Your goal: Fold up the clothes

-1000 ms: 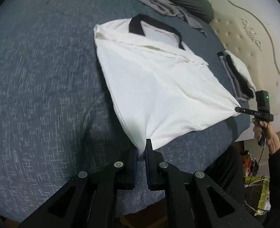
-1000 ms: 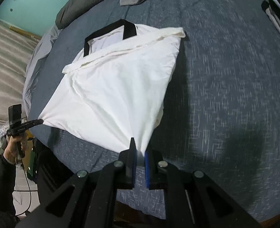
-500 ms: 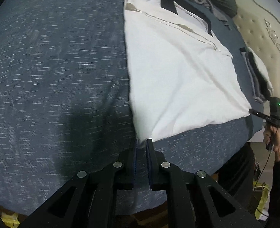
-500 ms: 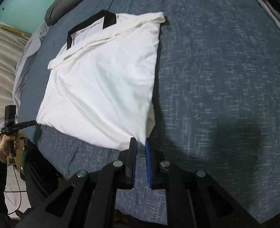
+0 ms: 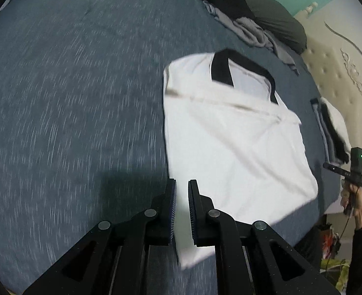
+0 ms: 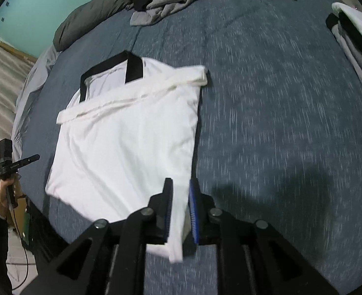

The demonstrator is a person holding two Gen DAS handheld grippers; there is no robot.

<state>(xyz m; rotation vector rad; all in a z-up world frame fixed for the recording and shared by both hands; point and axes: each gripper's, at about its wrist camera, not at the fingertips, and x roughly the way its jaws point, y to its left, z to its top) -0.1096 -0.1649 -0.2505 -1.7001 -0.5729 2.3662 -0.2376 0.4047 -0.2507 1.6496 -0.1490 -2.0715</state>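
My left fingers (image 5: 181, 198) and right fingers (image 6: 181, 196) each sit a little apart around a near corner of the white shirt (image 5: 230, 142), which stretches away toward its black collar (image 5: 221, 70).

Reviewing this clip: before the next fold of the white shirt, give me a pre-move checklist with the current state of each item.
1. Left gripper has a shirt corner between its fingers: ok, though the jaws stand slightly apart.
2. Right gripper has the other near corner: ok, same small gap.
3. White shirt lies flat on the bed: ok, only slight wrinkles.
4. Black collar at the far end, uncovered: ok.
5. Folded stack lies clear of the shirt: ok.
6. Firmness of either grip: cannot tell; the frames are motion-blurred.
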